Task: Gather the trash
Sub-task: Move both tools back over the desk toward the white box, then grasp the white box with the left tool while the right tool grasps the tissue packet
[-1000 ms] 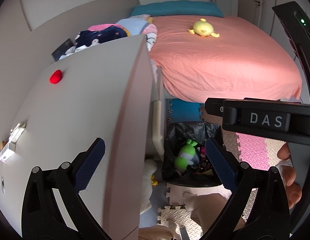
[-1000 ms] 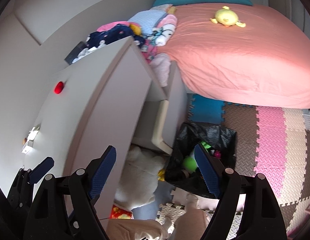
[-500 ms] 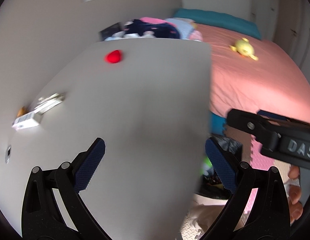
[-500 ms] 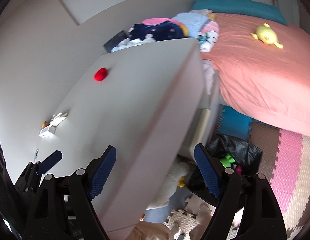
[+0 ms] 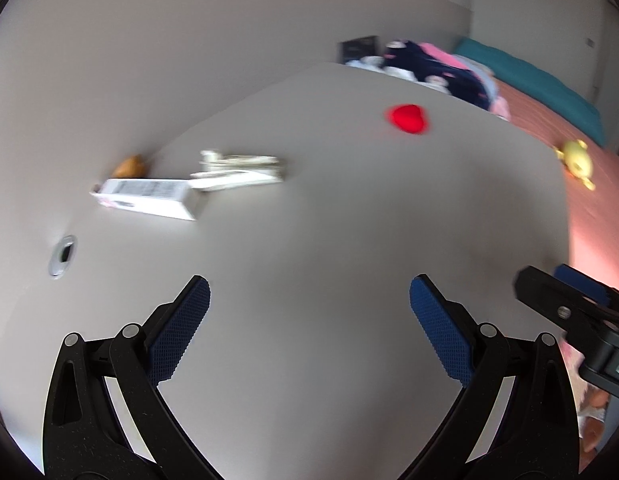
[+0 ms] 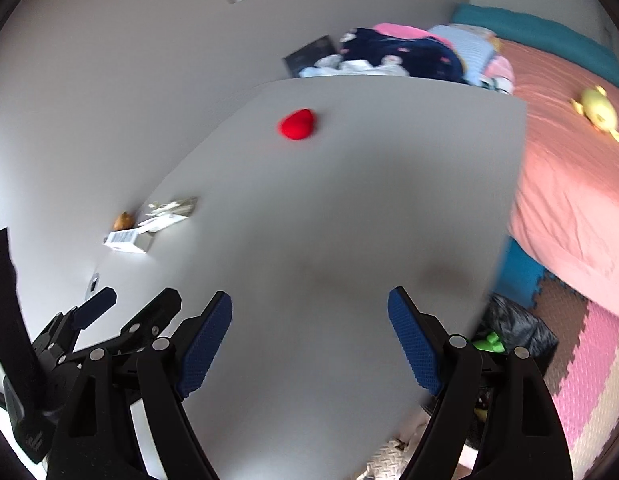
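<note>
Both claws have swung from the trash bag [image 6: 517, 328] to over the surface [image 5: 349, 240]; left claw [image 5: 309, 332] and right claw [image 6: 309, 340] gape wide, empty.

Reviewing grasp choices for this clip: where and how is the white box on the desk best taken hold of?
Grip the white box across its narrow width, near mid-length, coming from above. It lies flat and long on the desk, so only the two long side faces give the pads parallel surfaces. The crumpled wrappers seem to touch its far end, so stay off that end. Both grippers are open and empty.
</note>
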Demonstrator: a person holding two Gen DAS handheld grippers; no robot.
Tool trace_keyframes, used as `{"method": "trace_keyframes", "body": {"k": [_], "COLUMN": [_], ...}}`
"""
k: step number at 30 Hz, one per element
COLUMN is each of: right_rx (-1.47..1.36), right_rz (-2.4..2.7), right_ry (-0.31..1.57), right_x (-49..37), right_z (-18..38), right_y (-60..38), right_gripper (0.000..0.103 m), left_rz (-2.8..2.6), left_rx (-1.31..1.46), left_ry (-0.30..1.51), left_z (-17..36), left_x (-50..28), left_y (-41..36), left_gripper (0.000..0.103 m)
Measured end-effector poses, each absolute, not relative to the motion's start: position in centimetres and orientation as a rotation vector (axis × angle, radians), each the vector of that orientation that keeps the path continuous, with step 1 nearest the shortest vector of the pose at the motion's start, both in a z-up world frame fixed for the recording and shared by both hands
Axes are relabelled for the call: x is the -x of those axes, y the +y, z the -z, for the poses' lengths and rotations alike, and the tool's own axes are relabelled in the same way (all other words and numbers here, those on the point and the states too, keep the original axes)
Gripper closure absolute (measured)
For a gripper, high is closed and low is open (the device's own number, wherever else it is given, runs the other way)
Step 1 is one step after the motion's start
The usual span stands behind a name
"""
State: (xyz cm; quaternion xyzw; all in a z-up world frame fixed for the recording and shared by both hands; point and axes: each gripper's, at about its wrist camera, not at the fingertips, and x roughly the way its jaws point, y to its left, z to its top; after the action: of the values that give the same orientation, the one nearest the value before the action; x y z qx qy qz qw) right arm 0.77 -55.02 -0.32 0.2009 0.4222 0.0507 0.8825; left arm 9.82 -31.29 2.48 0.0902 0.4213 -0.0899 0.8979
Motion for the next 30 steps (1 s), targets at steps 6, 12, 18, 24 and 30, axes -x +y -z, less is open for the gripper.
{"method": "trace_keyframes", "body": {"k": [6, 12, 18, 24, 30], "right_rx": [-0.43, -0.399, -0.343, -0.258, -0.099], "right_rz": [-0.185, -0.214, -0.256, -0.306, -0.374], "right_ry": [0.87, 0.882, 0.903, 0.921, 0.9], "right_x": [-3.7, -6.1, -7.9, -10.1, -13.0], "right_z": [-0.2, -0.1, 0.7, 1.7, 1.2], "right_y": [-52.3, -50.6, -48.9, -46.5, -43.0], "right_gripper": [0.022, 0.022, 0.022, 0.022, 0.022], "left_rz": [0.064, -0.096, -0.201, -0.259, -0.305], "left_rx": [-0.08, 0.073, 0.236, 0.281, 0.284], "left_ry": [0.916, 0.946, 0.949, 0.961, 0.983], "left_z": [-1.9, -1.4, -1.4, -0.8, -0.1], "left_x": [-13.8, -18.0, -21.0, -23.1, -24.3], "left_y": [-26.4, -21.6, -17.9, -16.6, -15.8], "left_gripper": [0.006, 0.006, 0.006, 0.006, 0.006]}}
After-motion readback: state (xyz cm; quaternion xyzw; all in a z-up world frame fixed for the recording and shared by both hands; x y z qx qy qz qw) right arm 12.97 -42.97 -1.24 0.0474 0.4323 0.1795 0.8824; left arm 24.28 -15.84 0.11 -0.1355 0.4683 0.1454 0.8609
